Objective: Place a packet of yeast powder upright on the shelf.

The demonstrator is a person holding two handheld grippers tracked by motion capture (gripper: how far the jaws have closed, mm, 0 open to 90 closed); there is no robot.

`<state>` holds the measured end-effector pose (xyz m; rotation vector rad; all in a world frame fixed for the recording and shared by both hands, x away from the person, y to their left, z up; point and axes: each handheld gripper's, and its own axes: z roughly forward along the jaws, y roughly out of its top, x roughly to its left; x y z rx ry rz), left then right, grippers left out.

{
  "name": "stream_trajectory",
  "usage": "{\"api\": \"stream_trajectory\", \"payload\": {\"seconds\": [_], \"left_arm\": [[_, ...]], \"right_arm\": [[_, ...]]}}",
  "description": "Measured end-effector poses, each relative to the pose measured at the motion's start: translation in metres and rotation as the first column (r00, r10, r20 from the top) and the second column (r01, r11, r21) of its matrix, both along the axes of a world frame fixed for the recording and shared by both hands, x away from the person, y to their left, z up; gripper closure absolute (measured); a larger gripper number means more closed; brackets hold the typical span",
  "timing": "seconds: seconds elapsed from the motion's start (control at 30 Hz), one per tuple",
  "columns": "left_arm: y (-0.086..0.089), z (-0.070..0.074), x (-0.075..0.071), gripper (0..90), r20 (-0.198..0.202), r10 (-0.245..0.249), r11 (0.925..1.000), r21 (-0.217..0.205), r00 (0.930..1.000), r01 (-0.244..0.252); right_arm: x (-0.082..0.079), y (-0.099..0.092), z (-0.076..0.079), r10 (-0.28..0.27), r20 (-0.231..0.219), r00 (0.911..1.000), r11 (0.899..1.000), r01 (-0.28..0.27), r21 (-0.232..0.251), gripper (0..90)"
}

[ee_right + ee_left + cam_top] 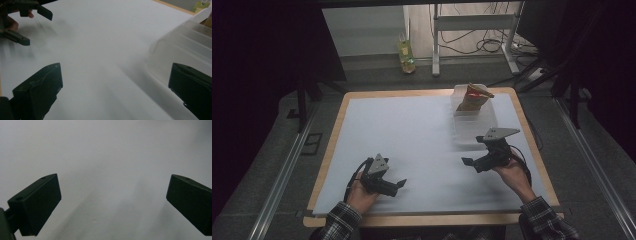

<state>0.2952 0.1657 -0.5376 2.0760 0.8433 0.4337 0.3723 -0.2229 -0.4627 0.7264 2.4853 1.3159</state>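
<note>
My right hand-held gripper (473, 161) hung released, jaws wide, just beside the translucent plastic tub (473, 125) at the right of centre in the high view, with a brown-and-red snack packet (473, 97) standing at its far end. I judged the tub light, thin-walled, a bit slippery, best pinched at the near rim. My left hand-held gripper (401, 184) gaped over bare white counter (412, 140). The packet's print was too small to read.
</note>
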Motion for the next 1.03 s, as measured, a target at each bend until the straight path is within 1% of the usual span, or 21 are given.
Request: {"api": "stream_trajectory", "payload": {"seconds": [0.1,0.2,0.33,0.53,0.6,0.67,0.7,0.77,0.83,0.87,0.93,1.03], "left_arm": [[0.000,0.000,0.000,0.0,0.000,0.001,1.0000,0.005,1.0000,-0.001],[0.000,-0.001,0.000,0.0,0.001,0.001,0.9999,0.016,1.0000,-0.001],[-0.001,-0.001,0.000,0.0,-0.001,0.000,0.9997,0.023,1.0000,0.000],[-0.003,-0.003,0.000,0.0,-0.006,-0.009,0.9993,0.037,0.9999,0.009],[-0.003,-0.003,0.000,0.0,-0.004,-0.011,0.9986,0.051,0.9999,0.012],[-0.004,-0.004,0.000,0.0,-0.002,-0.015,0.9977,0.066,0.9999,0.015],[-0.004,-0.004,0.000,0.0,0.000,-0.016,0.9972,0.072,0.9999,0.016],[-0.005,-0.005,0.000,0.0,-0.001,-0.018,0.9963,0.084,0.9998,0.018],[-0.006,-0.006,0.000,0.0,-0.003,-0.018,0.9951,0.097,0.9998,0.018],[-0.006,-0.006,0.001,0.0,-0.004,-0.018,0.9950,0.099,0.9998,0.018],[-0.006,-0.007,0.001,0.0,-0.008,-0.013,0.9933,0.114,0.9999,0.014],[-0.006,-0.008,0.003,0.0,-0.014,-0.009,0.9920,0.126,0.9999,0.011]], "right_arm": [[-0.003,0.000,-0.004,0.000,0.000,1.0000,1.000,0.000,-0.014,0.0],[-0.007,-0.001,-0.009,0.009,0.008,0.9999,0.999,-0.008,-0.039,0.0],[-0.012,-0.001,-0.015,0.016,0.001,0.9999,0.998,-0.016,-0.068,0.0],[-0.021,-0.002,-0.026,0.034,-0.020,0.9992,0.993,-0.036,-0.116,0.0],[-0.022,-0.003,-0.029,0.033,-0.037,0.9988,0.993,-0.037,-0.116,0.0],[-0.023,-0.003,-0.033,0.033,-0.047,0.9984,0.992,-0.038,-0.118,0.0],[-0.023,-0.003,-0.037,0.035,-0.055,0.9979,0.991,-0.042,-0.127,0.0],[-0.022,-0.003,-0.039,0.038,-0.053,0.9979,0.990,-0.044,-0.134,0.0],[-0.021,-0.003,-0.044,0.039,-0.046,0.9982,0.986,-0.046,-0.159,0.0],[-0.020,-0.003,-0.046,0.041,-0.055,0.9976,0.984,-0.049,-0.168,0.0],[-0.019,-0.003,-0.049,0.039,-0.071,0.9967,0.984,-0.050,-0.170,0.0],[-0.017,-0.004,-0.052,0.033,-0.089,0.9955,0.985,-0.048,-0.169,0.0]]}}
